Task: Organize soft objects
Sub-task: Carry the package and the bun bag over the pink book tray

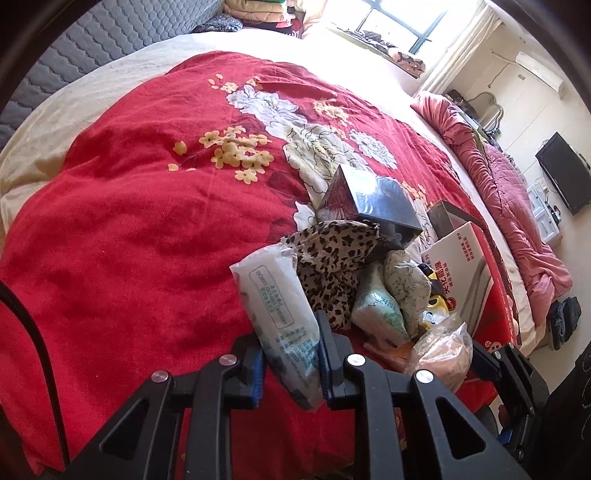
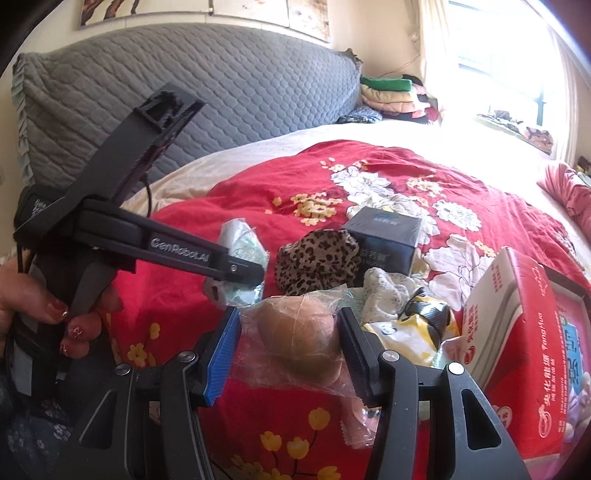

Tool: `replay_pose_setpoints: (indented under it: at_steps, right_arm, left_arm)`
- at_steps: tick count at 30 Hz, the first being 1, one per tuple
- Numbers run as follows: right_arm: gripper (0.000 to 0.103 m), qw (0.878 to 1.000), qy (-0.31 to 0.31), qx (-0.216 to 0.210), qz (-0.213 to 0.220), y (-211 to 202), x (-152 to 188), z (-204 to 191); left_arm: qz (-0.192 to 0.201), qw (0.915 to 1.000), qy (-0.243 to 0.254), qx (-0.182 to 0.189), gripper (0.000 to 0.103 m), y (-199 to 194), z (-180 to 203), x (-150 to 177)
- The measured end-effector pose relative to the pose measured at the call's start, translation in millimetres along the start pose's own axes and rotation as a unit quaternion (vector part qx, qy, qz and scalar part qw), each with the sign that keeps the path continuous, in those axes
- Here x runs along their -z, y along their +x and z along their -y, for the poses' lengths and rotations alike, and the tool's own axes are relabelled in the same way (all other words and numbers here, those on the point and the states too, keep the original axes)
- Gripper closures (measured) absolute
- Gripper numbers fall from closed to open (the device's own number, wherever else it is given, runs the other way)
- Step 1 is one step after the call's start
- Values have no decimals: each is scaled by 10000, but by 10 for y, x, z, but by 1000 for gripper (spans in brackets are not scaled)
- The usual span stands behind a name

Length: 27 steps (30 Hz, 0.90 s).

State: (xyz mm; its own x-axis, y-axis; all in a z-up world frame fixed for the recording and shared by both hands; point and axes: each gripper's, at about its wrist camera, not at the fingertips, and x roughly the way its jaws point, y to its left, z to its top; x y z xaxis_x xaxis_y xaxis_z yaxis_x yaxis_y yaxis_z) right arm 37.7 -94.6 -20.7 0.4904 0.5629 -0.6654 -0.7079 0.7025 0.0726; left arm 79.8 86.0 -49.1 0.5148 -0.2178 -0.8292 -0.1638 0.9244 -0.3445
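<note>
Your left hand-held gripper [image 1: 290, 363] pinches the white plastic tissue pack [image 1: 279, 314]; your right hand-held gripper [image 2: 290, 352] clamps the clear bagged tan lump [image 2: 299, 341]. Slippery film between either's pads could slide free.

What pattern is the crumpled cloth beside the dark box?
Leopard print, tan with dark spots; clearest in the right wrist view.

A red floral blanket [image 1: 129, 221] spreads under and ahead of the gripper, over a cream sheet [image 1: 55, 122]. Far ahead stands a grey quilted headboard [image 2: 184, 96], with a stack of folded clothes [image 2: 391, 94] at its right end. Just ahead and to the right lies a dark box [image 1: 369, 199], and nearer on the right a red and white carton [image 2: 524, 332]. Further right lie a pink quilt [image 1: 509, 206], a bright window [image 1: 402, 22] and a black television [image 1: 565, 177].
</note>
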Motion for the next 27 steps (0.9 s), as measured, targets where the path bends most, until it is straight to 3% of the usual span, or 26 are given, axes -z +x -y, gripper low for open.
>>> replay_pose_setpoints:
  at_steps: [19,27]
  right_arm:
    - [48,9931,665,427,862,-782,-75,328]
    - [48,9874,930,630,1114,-1073,-77,500]
  left_arm:
    - [438,9952,842,-238,80,-502,780,38]
    - [402,9917,1175,-324,80,-507,1108,107]
